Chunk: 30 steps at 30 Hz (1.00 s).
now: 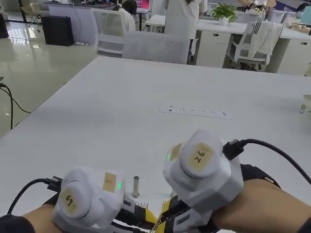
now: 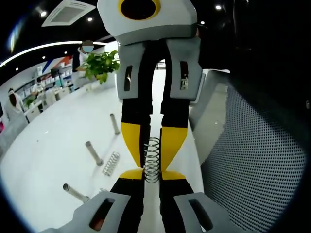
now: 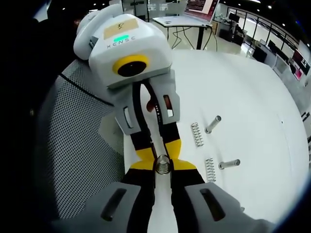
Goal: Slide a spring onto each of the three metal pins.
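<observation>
One spring (image 2: 152, 160) is held between both grippers near the table's front edge. My left gripper (image 2: 152, 175) is shut on its near end. My right gripper (image 2: 152, 145) faces it from above, its yellow fingertips (image 2: 132, 141) closed on the far end. In the right gripper view the spring (image 3: 163, 165) shows end-on in my right gripper (image 3: 163, 171), with the left gripper (image 3: 162, 154) opposite. Three bare metal pins (image 2: 94, 153) stand on the white table (image 2: 58, 141), and a loose spring (image 2: 111, 164) lies among them. One pin (image 1: 135, 187) shows between the left gripper (image 1: 90, 199) and right gripper (image 1: 204, 167).
A grey mesh chair (image 2: 252, 160) sits right at the table edge beside the grippers. Two loose springs (image 3: 196, 134) lie by the pins (image 3: 213, 124). A socket strip (image 1: 194, 111) is set in the table middle. Chairs, desks and a plant (image 1: 224, 10) stand far behind.
</observation>
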{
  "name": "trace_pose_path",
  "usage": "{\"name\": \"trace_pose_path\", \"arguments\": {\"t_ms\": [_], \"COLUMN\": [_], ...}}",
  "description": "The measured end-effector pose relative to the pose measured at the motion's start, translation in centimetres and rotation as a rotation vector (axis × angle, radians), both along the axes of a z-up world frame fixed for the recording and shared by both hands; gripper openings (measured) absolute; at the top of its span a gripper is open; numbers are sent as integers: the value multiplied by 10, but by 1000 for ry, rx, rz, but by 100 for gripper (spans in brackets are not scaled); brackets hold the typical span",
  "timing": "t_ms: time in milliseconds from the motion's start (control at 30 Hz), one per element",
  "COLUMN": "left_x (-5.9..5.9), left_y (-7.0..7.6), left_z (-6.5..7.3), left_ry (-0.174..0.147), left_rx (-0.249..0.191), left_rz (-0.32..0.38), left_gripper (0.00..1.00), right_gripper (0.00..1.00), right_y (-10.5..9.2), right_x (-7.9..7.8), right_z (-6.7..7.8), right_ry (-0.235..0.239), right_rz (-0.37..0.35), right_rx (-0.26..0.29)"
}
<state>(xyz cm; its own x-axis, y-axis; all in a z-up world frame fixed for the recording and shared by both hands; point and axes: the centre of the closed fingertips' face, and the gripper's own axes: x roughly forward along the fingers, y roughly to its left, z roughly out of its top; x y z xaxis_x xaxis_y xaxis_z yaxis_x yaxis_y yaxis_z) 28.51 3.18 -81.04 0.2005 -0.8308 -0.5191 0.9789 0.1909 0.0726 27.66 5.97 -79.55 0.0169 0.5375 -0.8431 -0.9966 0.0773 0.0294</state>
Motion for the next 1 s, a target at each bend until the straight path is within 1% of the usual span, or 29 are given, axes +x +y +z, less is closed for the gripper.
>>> {"name": "trace_pose_path", "arguments": {"t_ms": [133,200,267,467,567,633,700,800,1000], "left_x": [2,2,3,4,4,6,6,8,9], "left_y": [1,2,2,6,8,10,13,18,22], "left_z": [2,1,0,-1,0,-1,0,0,6], "left_ry": [13,15,21,42,55,54,63,65,75], "left_rx": [-12,-7,-7,-22,-37,-40,-51,-64,-93], "left_rz": [15,21,28,53,70,84,96,119,150], "left_gripper": [3,7,9,14,18,20,22,24,29], "right_gripper": [8,8,8,8,8,8,8,8,8], "right_y": [-1,-2,-5,-15,-20,-25,-29,-37,-48], "right_x": [2,3,5,11,14,16,18,21,26], "right_z": [2,2,2,4,4,5,5,6,8], "right_ry": [0,-3,-3,-10,-12,-15,-16,-18,-19], "right_rz": [-10,-17,-24,-46,-59,-69,-78,-96,-129], "right_rx": [5,1,0,-7,-13,-15,-19,-23,-23]}}
